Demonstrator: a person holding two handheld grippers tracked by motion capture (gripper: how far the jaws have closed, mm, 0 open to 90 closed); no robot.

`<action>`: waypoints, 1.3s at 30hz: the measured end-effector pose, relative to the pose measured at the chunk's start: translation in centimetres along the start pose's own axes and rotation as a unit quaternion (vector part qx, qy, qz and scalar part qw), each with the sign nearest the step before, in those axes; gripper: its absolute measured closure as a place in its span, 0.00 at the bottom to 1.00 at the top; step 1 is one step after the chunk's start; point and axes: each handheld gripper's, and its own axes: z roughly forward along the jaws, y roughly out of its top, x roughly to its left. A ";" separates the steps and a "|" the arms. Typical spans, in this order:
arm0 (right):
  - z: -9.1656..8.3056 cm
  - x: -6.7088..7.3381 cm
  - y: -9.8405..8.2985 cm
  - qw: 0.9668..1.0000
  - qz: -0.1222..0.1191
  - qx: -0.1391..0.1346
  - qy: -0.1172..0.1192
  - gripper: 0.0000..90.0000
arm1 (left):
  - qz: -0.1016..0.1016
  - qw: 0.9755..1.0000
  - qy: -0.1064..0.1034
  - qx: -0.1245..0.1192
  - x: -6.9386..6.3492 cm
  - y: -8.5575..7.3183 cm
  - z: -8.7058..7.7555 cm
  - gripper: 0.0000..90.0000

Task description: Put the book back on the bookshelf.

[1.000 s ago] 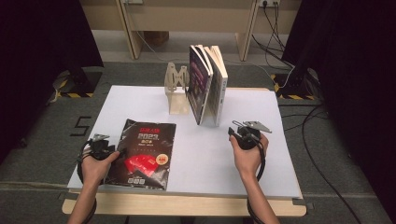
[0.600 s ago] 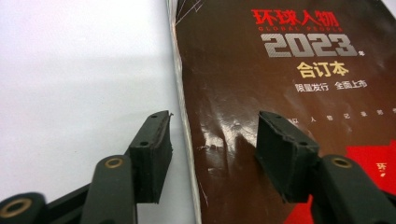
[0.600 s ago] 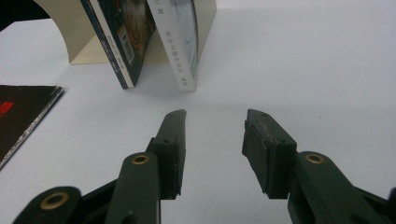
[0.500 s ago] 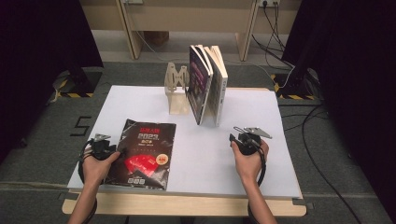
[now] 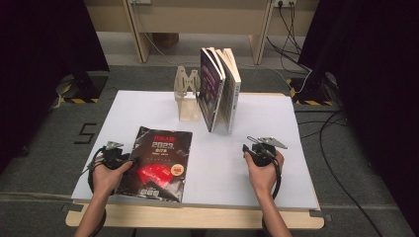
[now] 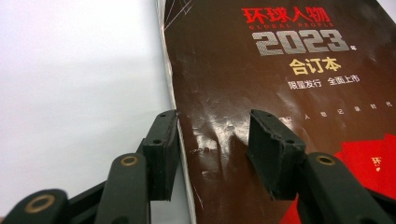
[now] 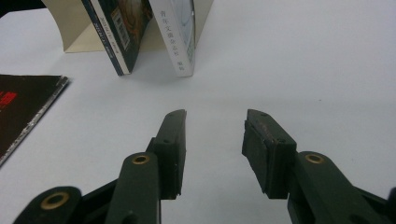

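Observation:
A dark magazine (image 5: pixel 159 163) with a red patch and "2023" on its cover (image 6: pixel 280 70) lies flat at the front left of the white table (image 5: pixel 276 123). My left gripper (image 5: pixel 126 160) sits low at its left edge. Its jaws (image 6: pixel 212 121) have just been closing and straddle that edge. One finger (image 6: pixel 161 149) is on the table against the edge, the other (image 6: pixel 271 149) rests over the cover, and a gap remains. My right gripper (image 5: pixel 247 148) rests open at the front right, with bare table between its jaws (image 7: pixel 215 116).
Several books (image 5: pixel 220 86) stand leaning against a wooden bookend (image 5: pixel 187 94) at the back middle of the table. The right gripper view has their lower corners (image 7: pixel 180 42) ahead and the magazine's corner (image 7: pixel 28 107) at left. Cables trail on the floor at right.
The left gripper's jaws have drawn closer together at the magazine's left edge. Both hands have stayed about where they were.

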 end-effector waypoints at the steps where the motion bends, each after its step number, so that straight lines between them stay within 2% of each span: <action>1: 0.0 0.0 0.0 1.000 0.002 0.001 0.000 0.66 | 0.004 1.000 -0.002 0.003 -0.4 0.1 0.1 0.58; 5: -0.2 0.0 0.1 1.000 0.007 -0.001 0.002 0.66 | 0.020 1.000 -0.018 0.010 -1.9 0.2 0.4 0.58; 6: -0.2 -0.1 0.2 1.000 0.001 -0.001 0.003 0.66 | 0.023 0.999 -0.021 0.010 -2.2 0.2 0.5 0.58; 11: -0.1 -0.2 0.0 1.000 0.001 0.001 0.002 0.66 | 0.044 0.998 -0.034 0.018 -3.8 0.5 0.9 0.58; 26: 0.6 -0.1 -0.6 1.000 0.008 0.015 0.004 0.66 | 0.082 0.993 -0.074 0.030 -7.9 1.0 2.1 0.56; 29: 0.7 -0.1 -0.6 1.000 0.004 0.015 0.006 0.66 | 0.092 0.992 -0.075 0.035 -8.7 1.0 2.1 0.56; 30: 0.7 -0.1 -0.6 1.000 0.008 0.017 0.006 0.66 | 0.090 0.992 -0.079 0.037 -8.9 1.0 2.1 0.56; 39: 0.9 -0.4 -0.6 1.000 0.016 0.026 0.008 0.65 | 0.119 0.988 -0.087 0.042 -11.2 0.9 2.4 0.56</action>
